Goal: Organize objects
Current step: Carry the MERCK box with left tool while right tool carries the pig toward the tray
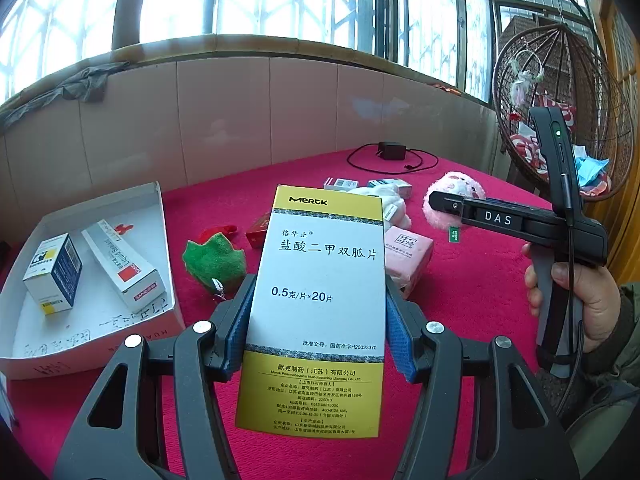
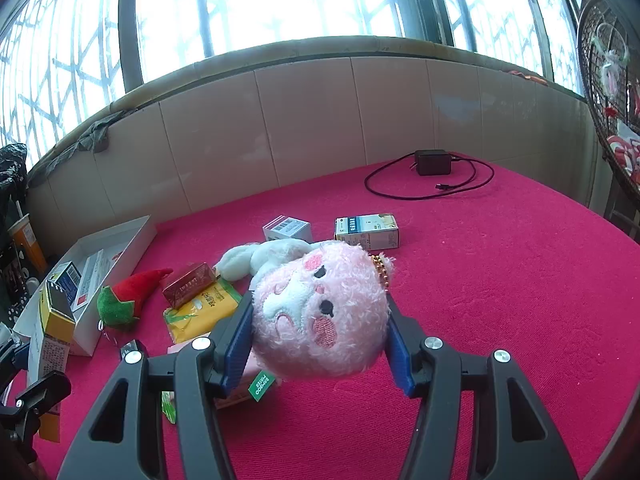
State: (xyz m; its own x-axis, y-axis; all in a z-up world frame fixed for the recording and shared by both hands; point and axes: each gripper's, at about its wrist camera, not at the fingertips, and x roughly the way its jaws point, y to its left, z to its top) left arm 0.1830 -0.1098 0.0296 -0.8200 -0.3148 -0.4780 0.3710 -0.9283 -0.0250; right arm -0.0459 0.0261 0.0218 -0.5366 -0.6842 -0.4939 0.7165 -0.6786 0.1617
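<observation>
My left gripper (image 1: 318, 312) is shut on a yellow-and-white Merck medicine box (image 1: 320, 304) and holds it upright above the red cloth, right of the white tray (image 1: 100, 332). The tray holds a blue-and-white small box (image 1: 54, 272) and a long white sealant box (image 1: 124, 264). My right gripper (image 2: 318, 320) is shut on a round pink plush toy (image 2: 324, 312), lifted over the cloth. In the left wrist view the right gripper (image 1: 440, 200) sits at the right by the pink plush (image 1: 456, 188). The Merck box also shows at the left of the right wrist view (image 2: 56, 320).
On the red cloth (image 2: 500, 300) lie a chilli plush (image 2: 128, 296), a white plush (image 2: 260, 258), a brown box (image 2: 188, 284), a yellow packet (image 2: 204, 308), a pink pack (image 1: 408, 256), two small boxes (image 2: 288, 228) (image 2: 368, 230) and a black charger with cable (image 2: 432, 164). A wicker hanging chair (image 1: 560, 112) stands at right.
</observation>
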